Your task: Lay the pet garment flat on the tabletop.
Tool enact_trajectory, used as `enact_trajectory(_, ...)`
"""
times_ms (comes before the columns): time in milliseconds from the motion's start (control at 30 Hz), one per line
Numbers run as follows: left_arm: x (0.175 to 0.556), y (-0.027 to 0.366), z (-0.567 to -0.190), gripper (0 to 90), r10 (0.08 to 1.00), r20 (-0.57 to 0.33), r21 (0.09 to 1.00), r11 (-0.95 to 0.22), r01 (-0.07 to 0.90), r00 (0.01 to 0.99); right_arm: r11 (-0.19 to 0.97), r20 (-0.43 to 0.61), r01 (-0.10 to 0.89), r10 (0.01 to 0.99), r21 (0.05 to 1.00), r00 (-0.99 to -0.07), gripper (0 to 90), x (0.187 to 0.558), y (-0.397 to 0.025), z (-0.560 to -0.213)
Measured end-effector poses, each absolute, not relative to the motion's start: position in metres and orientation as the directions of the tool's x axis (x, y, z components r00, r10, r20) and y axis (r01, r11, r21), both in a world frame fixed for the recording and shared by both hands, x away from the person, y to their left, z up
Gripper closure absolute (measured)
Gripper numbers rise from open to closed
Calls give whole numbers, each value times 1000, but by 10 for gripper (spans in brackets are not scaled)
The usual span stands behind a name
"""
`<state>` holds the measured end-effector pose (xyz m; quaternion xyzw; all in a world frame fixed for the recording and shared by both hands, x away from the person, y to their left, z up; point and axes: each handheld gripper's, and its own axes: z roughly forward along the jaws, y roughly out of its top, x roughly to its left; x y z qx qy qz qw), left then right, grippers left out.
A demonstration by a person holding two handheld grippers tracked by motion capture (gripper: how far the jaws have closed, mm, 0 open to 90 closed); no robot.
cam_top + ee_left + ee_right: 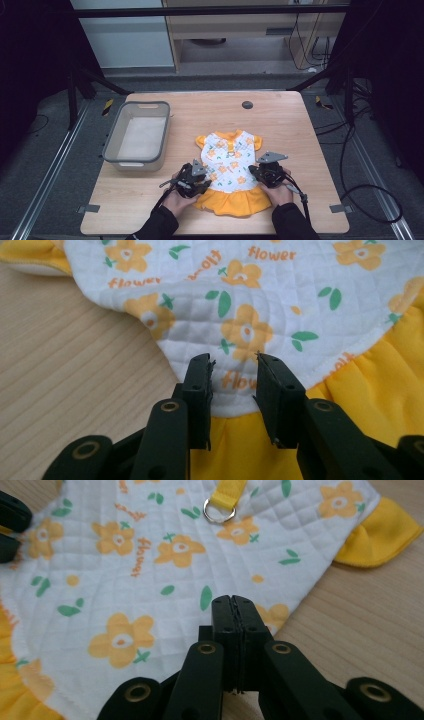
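Grey bin (136, 137) w/ white liner — left on wooden table (280, 120) — round grommet (247, 105) at back.

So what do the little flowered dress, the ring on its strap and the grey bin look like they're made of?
Dress: soft quilted fabric, matte, stitched in a diamond grid; its yellow skirt looks like gathered knit. Ring: shiny, probably metal. Bin: smooth, likely plastic.

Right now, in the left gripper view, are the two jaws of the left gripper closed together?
No, the left gripper has a clear gap between its jaws, and the white flowered dress shows through it.
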<state>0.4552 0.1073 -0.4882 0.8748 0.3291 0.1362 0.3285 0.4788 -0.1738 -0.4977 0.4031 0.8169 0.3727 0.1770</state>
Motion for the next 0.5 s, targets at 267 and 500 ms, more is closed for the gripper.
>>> enact_trajectory(267, 444, 112, -485, 677, 663, 13, 672, -560, 484, 748, 394, 13, 533, 795, 749, -606, 898, 477, -170, -503)
enact_trajectory(500, 470, 98, -467, 688, 702, 22, 752, -481, 451, 712, 398, 12, 532, 792, 747, -610, 899, 475, -167, -503)
